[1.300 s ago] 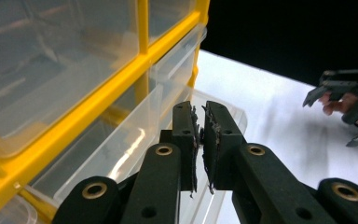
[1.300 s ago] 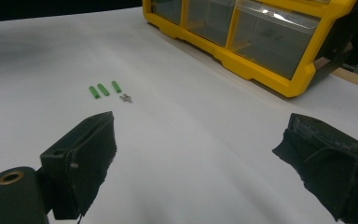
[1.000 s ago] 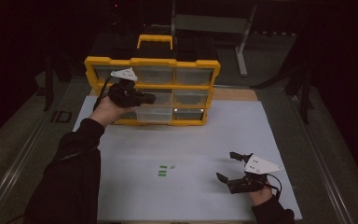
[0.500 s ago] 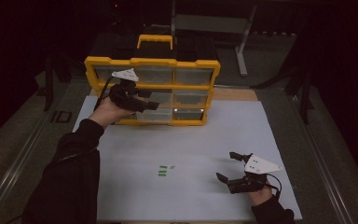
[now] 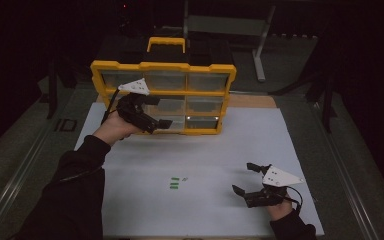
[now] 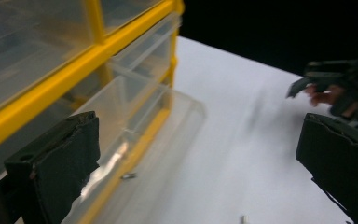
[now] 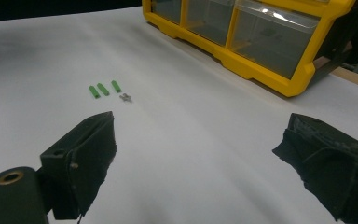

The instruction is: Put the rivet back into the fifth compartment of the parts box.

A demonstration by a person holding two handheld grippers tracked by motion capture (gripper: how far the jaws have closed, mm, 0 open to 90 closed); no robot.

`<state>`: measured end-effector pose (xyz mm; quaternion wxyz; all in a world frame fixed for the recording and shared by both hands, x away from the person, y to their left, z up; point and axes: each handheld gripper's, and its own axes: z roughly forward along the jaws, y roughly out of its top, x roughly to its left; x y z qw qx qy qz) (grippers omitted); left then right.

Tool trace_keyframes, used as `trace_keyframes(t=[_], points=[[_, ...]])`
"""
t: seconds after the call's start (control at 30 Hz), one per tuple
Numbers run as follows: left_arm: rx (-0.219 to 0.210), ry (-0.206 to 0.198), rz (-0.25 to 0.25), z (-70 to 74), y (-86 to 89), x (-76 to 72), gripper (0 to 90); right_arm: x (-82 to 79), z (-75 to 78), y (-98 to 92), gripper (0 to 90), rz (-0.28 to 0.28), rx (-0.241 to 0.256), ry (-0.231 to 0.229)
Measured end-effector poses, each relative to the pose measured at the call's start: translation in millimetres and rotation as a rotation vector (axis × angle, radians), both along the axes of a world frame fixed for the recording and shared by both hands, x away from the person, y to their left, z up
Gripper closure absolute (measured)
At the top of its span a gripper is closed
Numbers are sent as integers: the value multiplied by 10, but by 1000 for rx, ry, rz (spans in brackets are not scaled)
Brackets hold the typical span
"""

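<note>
While the yellow organizer (image 5: 163, 98) stands upright at the twelve o'clock edge of the white sheet (image 5: 240, 145), the left gripper (image 5: 157, 111) is held against its lower drawers, toward ten o'clock from the sheet's middle. Its jaws are spread wide, and nothing is gripped between them. In the left gripper view, a clear drawer (image 6: 135, 135) is seen pulled partly out of the frame, just beside the nearer jaw. The right gripper (image 5: 246, 178) is rested low on the sheet at about four o'clock, its jaws likewise parted wide and empty. Three small green pieces (image 5: 174, 182) and a tiny metal part (image 7: 126, 97) are laid near the sheet's middle, well apart from both grippers.
</note>
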<state>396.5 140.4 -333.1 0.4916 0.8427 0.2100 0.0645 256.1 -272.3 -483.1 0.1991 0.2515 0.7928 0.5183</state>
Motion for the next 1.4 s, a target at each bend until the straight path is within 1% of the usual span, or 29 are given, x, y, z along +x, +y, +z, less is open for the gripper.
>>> trace_keyframes(t=[0.03,0.17,0.2,0.27,0.3,0.33,0.37,0.4,0.43,0.47,0.5,0.57,0.6,0.63,0.73,0.77,0.83,0.9,0.93,0.97,1.03,1.1,1.13,1.17,1.2,1.3,1.4], points=[[-9,2,-13,4,-3,-34,0,-1,0,0,94,0,0,1],[-9,-11,-31,13,-33,-168,0,-3,2,1,94,0,0,0],[-13,-11,-44,13,-40,-197,0,-4,2,1,94,0,0,1],[-12,-17,-49,10,-61,-258,0,-3,3,2,94,2,-1,-3],[-16,-12,-68,5,-71,-285,0,-3,3,2,94,2,-1,-2],[-14,-17,-66,-2,-88,-320,0,-4,3,2,94,1,0,-2],[-15,-16,-77,-8,-97,-340,0,-4,5,2,94,1,0,-2],[-15,-16,-90,-16,-108,-366,0,-4,5,3,94,1,0,-3],[-18,-24,-90,-29,-122,-395,0,-5,5,4,94,2,-1,-3],[-24,-20,-109,-43,-130,-420,0,-5,5,4,94,2,0,-3],[-24,-25,-107,-60,-142,-445,0,-5,6,4,94,1,0,-3],[-32,-17,-119,-99,-164,-487,0,-6,7,3,94,-1,1,-3],[-28,-24,-116,-118,-174,-508,0,-6,8,3,94,-1,1,-5],[-27,-17,-129,-136,-184,-525,0,-9,8,4,94,-1,0,-2],[-25,-15,-134,-175,-209,-562,0,-9,8,4,94,-1,2,-1],[-25,-6,-144,-226,-235,-598,0,-8,7,4,94,0,1,-1],[-26,9,-158,-264,-250,-611,0,-9,8,5,94,0,0,-2],[-15,16,-151,-325,-276,-627,0,-6,8,3,94,1,-1,-4],[-15,16,-151,-325,-276,-627,0,-6,8,3,94,1,-1,-4],[-9,22,-157,-414,-303,-645,0,-6,8,3,94,1,0,-4],[4,14,-165,-489,-330,-666,0,-9,9,1,94,0,0,-3],[10,21,-174,-573,-364,-678,0,-8,8,3,94,1,0,-2],[10,21,-174,-573,-364,-678,0,-8,8,3,94,1,0,-2],[22,30,-177,-659,-397,-686,0,-8,7,4,94,1,0,-1],[22,33,-178,-683,-405,-688,0,-7,8,3,94,1,0,-5],[31,43,-180,-814,-447,-695,0,-10,13,-1,94,-1,1,-6],[43,52,-182,-951,-487,-693,25,-8,9,-3,94,-1,4,-2]])
